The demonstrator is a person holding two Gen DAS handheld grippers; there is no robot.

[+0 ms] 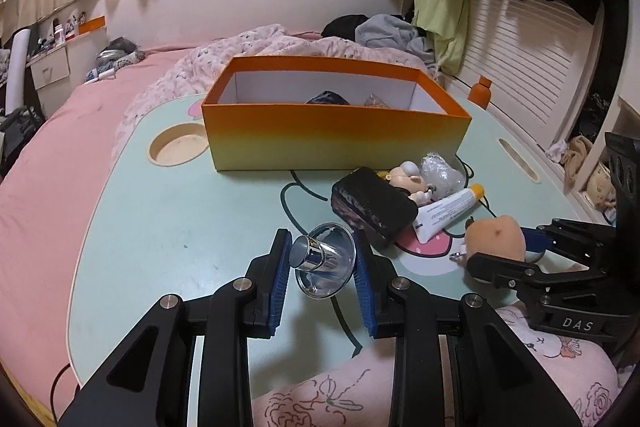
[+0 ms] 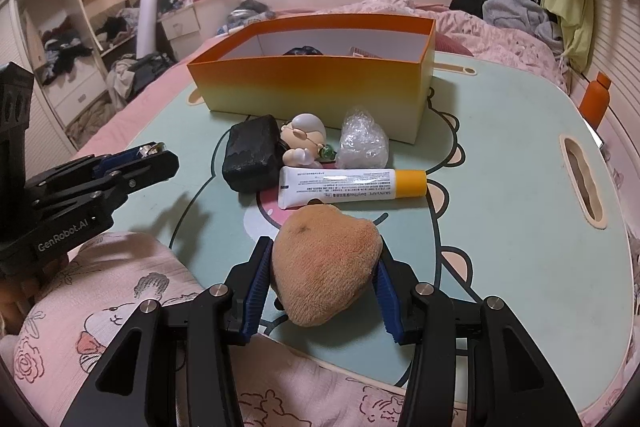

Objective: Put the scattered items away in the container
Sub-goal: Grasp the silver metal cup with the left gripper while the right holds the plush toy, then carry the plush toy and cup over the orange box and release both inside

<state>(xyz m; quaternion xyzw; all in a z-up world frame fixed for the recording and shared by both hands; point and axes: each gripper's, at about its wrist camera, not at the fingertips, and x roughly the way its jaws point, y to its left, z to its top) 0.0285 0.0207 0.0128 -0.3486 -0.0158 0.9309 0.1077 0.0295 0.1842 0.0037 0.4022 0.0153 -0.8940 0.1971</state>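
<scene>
My left gripper [image 1: 322, 247] is shut on a small clear glass bottle with a silver cap [image 1: 324, 259], held just above the mint table. My right gripper [image 2: 324, 255] is shut on a tan plush toy [image 2: 328, 267] near the table's front edge. The orange-to-yellow open box [image 1: 336, 139] stands at the back, with a dark item and a packet inside. Between box and grippers lie a black pouch [image 2: 252, 159], a bald figurine [image 2: 306, 139], a crumpled clear wrap [image 2: 362, 143] and a white tube with a yellow cap [image 2: 352, 187].
The table [image 1: 160, 227] has a round cup recess [image 1: 176, 147] left of the box and a slot [image 2: 582, 187] on the right. An orange bottle [image 2: 596, 99] stands beyond the right edge. Pink bedding surrounds the table; a floral-clothed leg [image 2: 120, 307] lies at the front.
</scene>
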